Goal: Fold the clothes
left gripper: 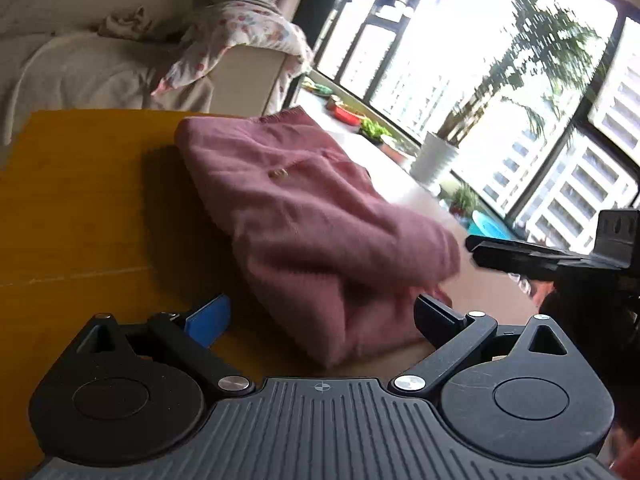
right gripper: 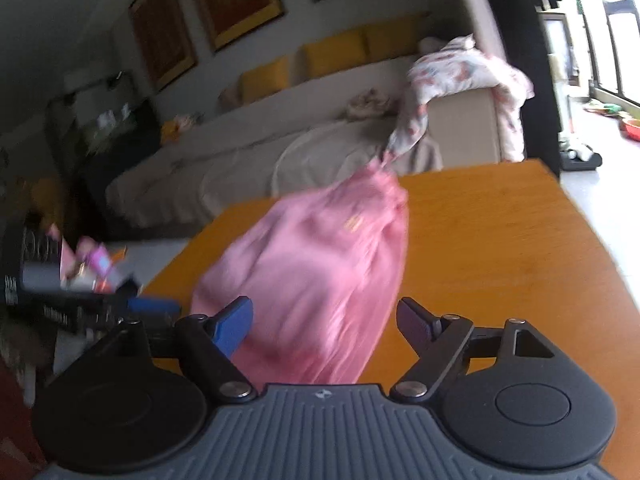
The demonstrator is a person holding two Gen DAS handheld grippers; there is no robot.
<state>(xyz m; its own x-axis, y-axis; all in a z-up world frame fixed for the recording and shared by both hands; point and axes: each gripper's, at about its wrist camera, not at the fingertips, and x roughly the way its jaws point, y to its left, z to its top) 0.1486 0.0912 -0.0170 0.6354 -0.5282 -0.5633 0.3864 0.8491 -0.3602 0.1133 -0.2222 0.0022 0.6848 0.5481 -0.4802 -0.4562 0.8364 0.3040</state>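
1. Pink sweater (left gripper: 304,216) lay folded in a bundle on the yellow-orange table (left gripper: 80,208), near the table's window-side edge; small gold tag on top.
2. Left gripper (left gripper: 320,316): jaws spread wide, sweater's near corner between the fingers, pads not pressing it.
3. Right gripper (right gripper: 324,320): jaws apart, fabric just ahead; heavy blur here, so contact probably none, not certain.
4. Right gripper also showed at the left view's right edge, beside the sweater.
5. Sofa (right gripper: 248,152) behind the table, floral cloth (right gripper: 468,68) draped over its arm.
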